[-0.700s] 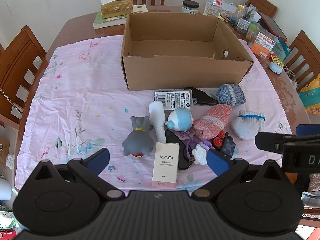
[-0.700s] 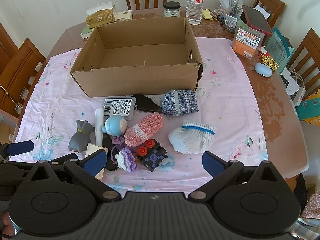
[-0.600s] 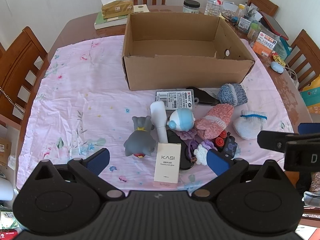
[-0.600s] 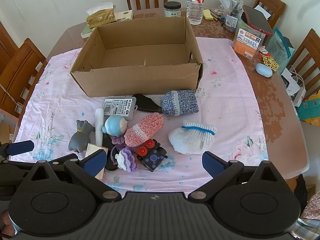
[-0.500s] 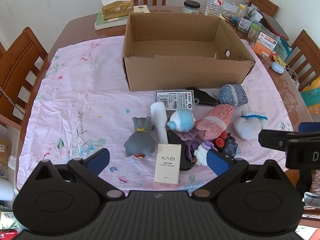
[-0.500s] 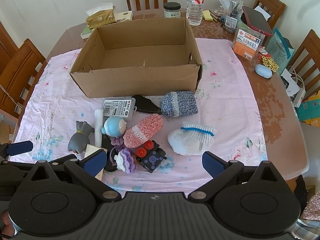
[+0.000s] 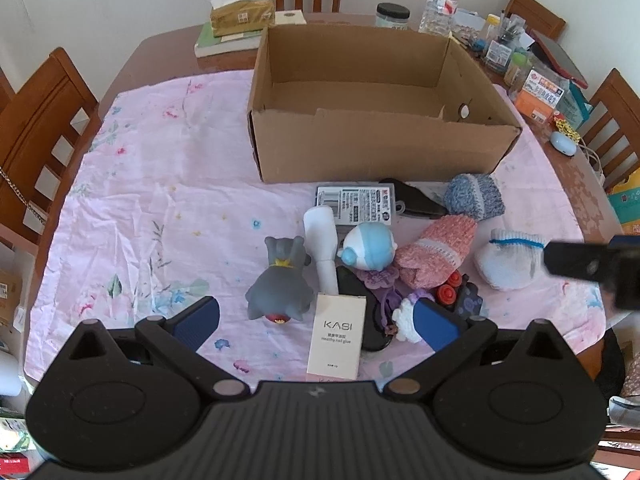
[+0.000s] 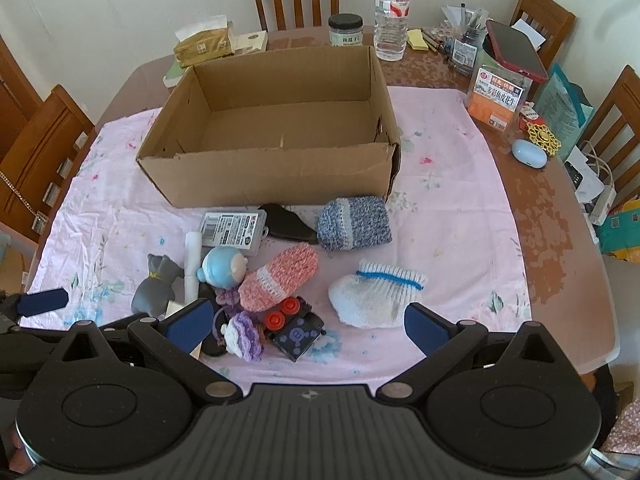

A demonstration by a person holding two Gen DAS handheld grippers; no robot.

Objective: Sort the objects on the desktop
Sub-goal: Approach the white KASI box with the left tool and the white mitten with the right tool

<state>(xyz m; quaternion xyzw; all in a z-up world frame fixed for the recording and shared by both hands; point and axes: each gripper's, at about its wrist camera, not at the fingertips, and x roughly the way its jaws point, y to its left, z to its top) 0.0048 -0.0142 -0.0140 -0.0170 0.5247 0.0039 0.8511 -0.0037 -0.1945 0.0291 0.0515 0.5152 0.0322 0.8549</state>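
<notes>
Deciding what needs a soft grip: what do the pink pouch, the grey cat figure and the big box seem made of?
Pink pouch: knitted yarn, matte, stitch texture visible. Grey cat figure: probably soft vinyl or rubber, smooth with slight sheen. Big box: corrugated cardboard, plain brown, matte, with torn edges.

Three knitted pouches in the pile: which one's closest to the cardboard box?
The blue-grey knitted pouch, lying just off the cardboard box corner; the pink one and white one lie nearer the grippers.
</notes>
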